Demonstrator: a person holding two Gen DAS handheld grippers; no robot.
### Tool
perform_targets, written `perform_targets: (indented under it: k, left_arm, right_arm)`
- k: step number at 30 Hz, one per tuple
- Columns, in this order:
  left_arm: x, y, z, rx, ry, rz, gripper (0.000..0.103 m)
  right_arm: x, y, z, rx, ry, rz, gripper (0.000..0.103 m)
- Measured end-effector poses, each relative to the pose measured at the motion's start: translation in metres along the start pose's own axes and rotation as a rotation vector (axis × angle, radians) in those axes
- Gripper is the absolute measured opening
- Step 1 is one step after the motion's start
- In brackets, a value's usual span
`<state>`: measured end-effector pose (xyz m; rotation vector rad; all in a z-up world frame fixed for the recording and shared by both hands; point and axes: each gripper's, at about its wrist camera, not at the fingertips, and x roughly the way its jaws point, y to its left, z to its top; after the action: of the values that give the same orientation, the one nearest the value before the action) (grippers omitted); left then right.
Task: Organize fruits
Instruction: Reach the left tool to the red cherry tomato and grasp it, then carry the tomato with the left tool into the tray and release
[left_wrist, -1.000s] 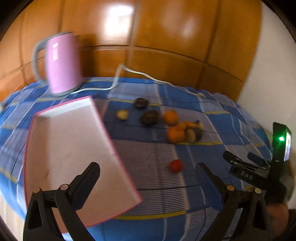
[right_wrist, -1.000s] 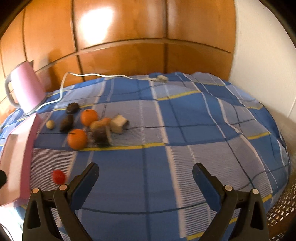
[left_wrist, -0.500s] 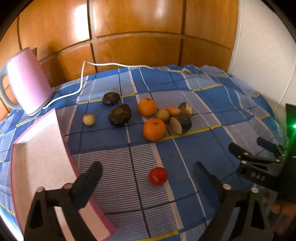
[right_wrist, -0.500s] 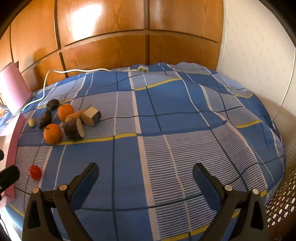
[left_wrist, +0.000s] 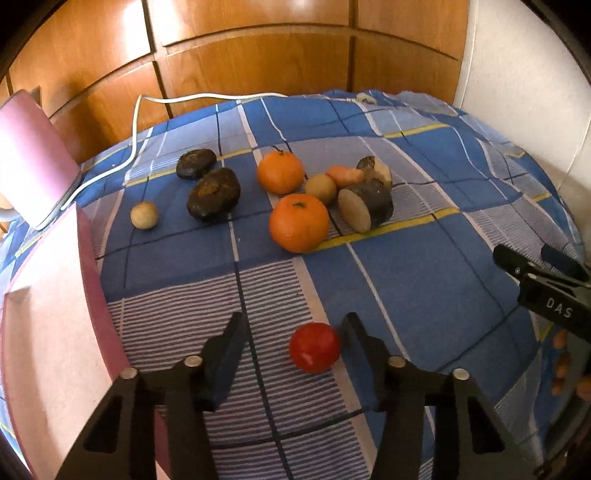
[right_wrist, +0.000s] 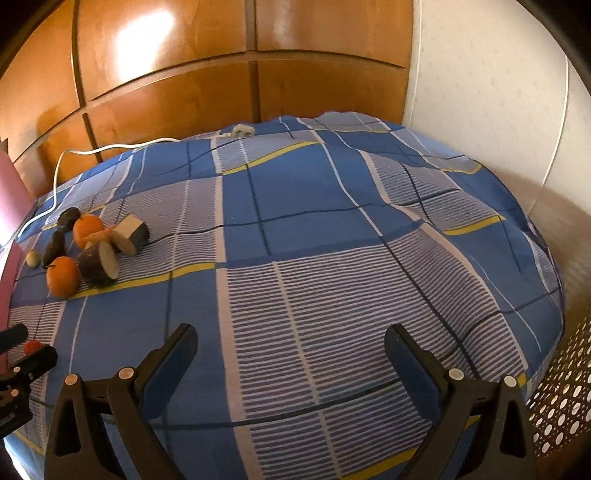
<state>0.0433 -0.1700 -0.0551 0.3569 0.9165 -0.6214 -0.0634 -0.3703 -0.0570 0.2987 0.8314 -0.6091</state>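
A small red tomato lies on the blue checked cloth, between the fingers of my left gripper. The jaws are closing: the right finger is at the tomato's side, while the left finger still stands apart from it. Farther back lie two oranges, two dark avocados, a small tan fruit, a carrot and cut dark root pieces. My right gripper hangs open over bare cloth with nothing in it.
A pink tray lies at the left, close beside the left gripper. Behind it stands a pink kettle with a white cable. Wooden panels back the table and a white wall is on the right.
My left gripper has dropped forward around the tomato and its jaws have narrowed from wide apart. The right gripper has drifted a little right; the fruit pile sits farther left in its view.
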Motion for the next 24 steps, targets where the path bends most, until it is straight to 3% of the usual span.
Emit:
perform_targets:
  k: [6, 12, 20, 24]
  left_arm:
    - [0.0, -0.001, -0.001, -0.017, -0.031, -0.02, 0.026]
    - [-0.001, 0.005, -0.002, -0.075, -0.06, -0.051, 0.024]
    - [-0.036, 0.035, 0.007, -0.236, -0.14, -0.163, 0.024]
    - [-0.058, 0.061, 0.016, -0.287, -0.194, -0.127, 0.024]
  right_arm:
    - [0.009, -0.012, -0.003, 0.042, 0.006, -0.036, 0.103]
    - [0.009, -0.016, -0.008, 0.081, -0.038, -0.044, 0.103]
    - [0.007, -0.014, -0.011, 0.082, -0.081, -0.063, 0.103]
    - [0.006, -0.014, -0.012, 0.081, -0.085, -0.067, 0.103]
